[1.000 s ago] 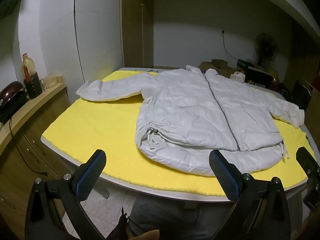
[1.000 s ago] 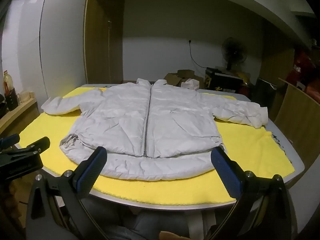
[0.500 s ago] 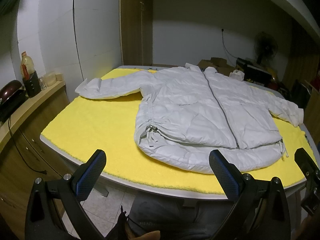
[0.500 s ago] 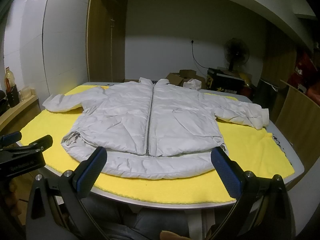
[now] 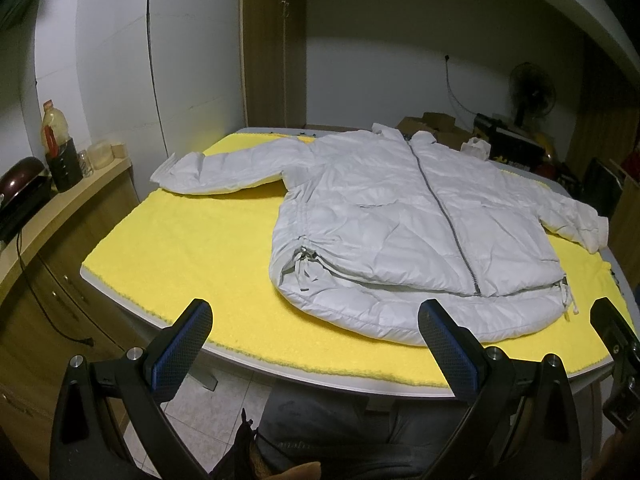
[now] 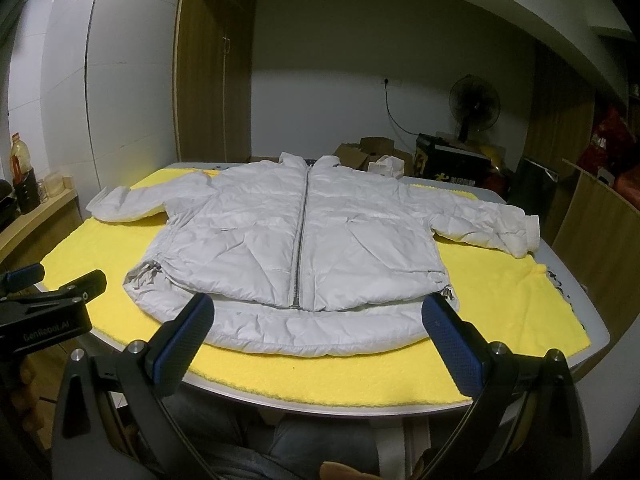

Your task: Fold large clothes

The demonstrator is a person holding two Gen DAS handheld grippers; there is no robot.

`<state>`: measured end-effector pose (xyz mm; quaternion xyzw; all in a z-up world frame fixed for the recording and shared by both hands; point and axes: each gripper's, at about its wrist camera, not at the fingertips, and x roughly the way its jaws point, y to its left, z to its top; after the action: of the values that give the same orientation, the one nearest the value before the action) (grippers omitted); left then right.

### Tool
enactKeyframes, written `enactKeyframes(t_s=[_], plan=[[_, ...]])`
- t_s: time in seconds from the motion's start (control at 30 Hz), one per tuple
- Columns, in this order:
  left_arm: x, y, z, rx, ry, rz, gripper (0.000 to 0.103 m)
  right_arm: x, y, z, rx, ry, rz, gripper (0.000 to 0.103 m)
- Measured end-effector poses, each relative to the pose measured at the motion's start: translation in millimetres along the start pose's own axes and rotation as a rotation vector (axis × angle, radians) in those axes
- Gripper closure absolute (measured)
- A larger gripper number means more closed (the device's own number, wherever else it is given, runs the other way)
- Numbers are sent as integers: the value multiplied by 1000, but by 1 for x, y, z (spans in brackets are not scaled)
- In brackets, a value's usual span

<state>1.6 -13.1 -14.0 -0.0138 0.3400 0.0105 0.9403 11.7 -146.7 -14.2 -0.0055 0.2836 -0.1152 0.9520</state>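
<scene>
- Left wrist view: our left hand-held gripper (image 5: 314, 330) hangs short of the near edge of the bench (image 5: 320, 374) with its jaws spread wide and nothing between them. The white puffer jacket (image 5: 404, 216) lies zipped and front-up on the yellow towel (image 5: 180, 256), collar away from us, hem towards us, and one sleeve (image 5: 224, 168) is stretched out to the left. We see only a tip of the other tool at the right border.
- Right wrist view: our right hand-held gripper (image 6: 316, 326) is likewise wide apart and empty, lined up with the jacket's hem (image 6: 308, 334). The right sleeve (image 6: 486, 222) reaches out with its cuff near the towel's edge.
- Handling, as we judge it: the jacket looks light, soft and puffy, with a slick shell that may slide from a shallow pinch and spring back after folding. We would take each sleeve at the cuff or the body at the hem corners by the drawcords, biting deep into the padding.
</scene>
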Motion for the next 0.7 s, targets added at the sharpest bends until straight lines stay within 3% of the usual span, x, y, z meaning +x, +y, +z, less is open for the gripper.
enactKeyframes(t_s=[0.7], plan=[[3,3,0,-4,20,0,0,1,2,-2,-4,9,4,0]])
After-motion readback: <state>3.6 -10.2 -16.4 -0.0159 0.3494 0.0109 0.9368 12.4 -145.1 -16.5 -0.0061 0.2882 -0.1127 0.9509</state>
